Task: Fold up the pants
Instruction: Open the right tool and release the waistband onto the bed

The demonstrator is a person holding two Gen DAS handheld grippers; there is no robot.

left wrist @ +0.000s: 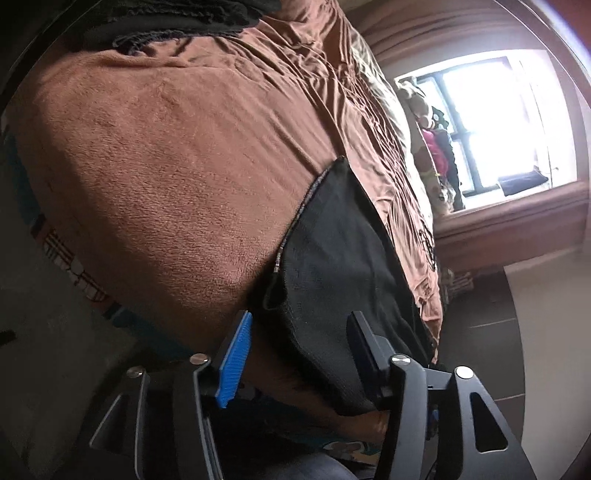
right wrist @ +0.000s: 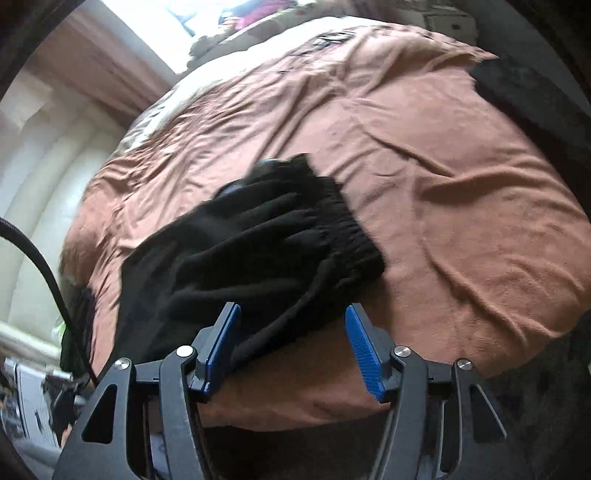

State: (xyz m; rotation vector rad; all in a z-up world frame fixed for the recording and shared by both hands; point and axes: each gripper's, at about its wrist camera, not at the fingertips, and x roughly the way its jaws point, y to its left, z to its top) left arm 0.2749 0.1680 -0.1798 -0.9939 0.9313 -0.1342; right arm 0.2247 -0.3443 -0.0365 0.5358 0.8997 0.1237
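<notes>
The black pants [left wrist: 340, 266] lie folded on the brown blanket [left wrist: 166, 166] near the bed's edge. My left gripper [left wrist: 299, 325] is open, its blue-padded fingers [left wrist: 236, 358] standing apart on either side of the pants' near end, not pressing it. In the right wrist view the pants [right wrist: 258, 251] lie bunched with the ribbed waistband toward the right and a drawstring trailing toward me. My right gripper [right wrist: 291, 325] is open just above the pants' near edge, and the cloth lies free between its pads [right wrist: 364, 354].
More dark cloth [left wrist: 177, 22] lies at the far end of the bed. A bright window [left wrist: 491, 122] and piled items [left wrist: 436, 147] sit beyond the blanket. A black cable [right wrist: 48, 280] hangs at the left in the right wrist view. Dark floor [left wrist: 480, 314] borders the bed.
</notes>
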